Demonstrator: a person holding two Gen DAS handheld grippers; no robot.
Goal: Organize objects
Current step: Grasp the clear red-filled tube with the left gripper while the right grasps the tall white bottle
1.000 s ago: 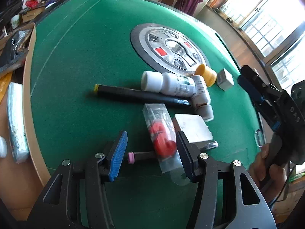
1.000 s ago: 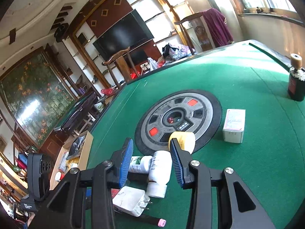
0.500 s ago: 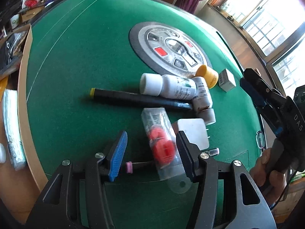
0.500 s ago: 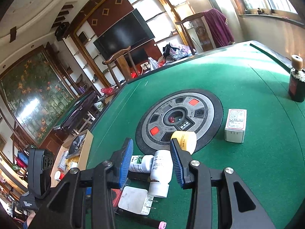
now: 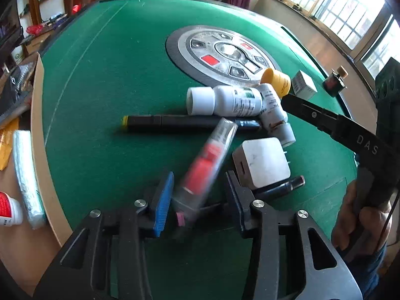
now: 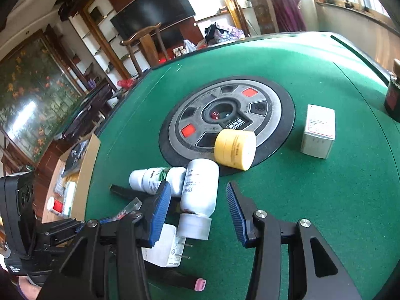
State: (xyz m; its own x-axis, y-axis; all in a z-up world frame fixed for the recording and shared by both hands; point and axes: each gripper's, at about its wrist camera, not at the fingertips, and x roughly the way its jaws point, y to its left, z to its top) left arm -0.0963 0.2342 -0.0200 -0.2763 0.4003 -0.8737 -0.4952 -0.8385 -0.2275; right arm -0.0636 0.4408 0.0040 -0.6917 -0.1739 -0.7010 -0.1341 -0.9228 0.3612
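Observation:
A clear tube with red contents lies tilted and blurred between the jaws of my left gripper. Those jaws are closing; a gap still shows at the right pad. Beside it on the green felt lie a white charger, a black marker, two white bottles and a yellow jar. My right gripper hovers open over the nearer white bottle, which shows between its blue pads without touching them. A dark pen with a pink end lies under the charger.
A round grey panel sits in the middle of the table. A small white box and a dark corked bottle stand to the right. A wooden ledge on the left holds a wrapped packet and a red-and-white bottle.
The clear tube's far end has swung to the right and it is now blurred. My left jaws have narrowed around it. The right gripper has sunk closer to the white bottle.

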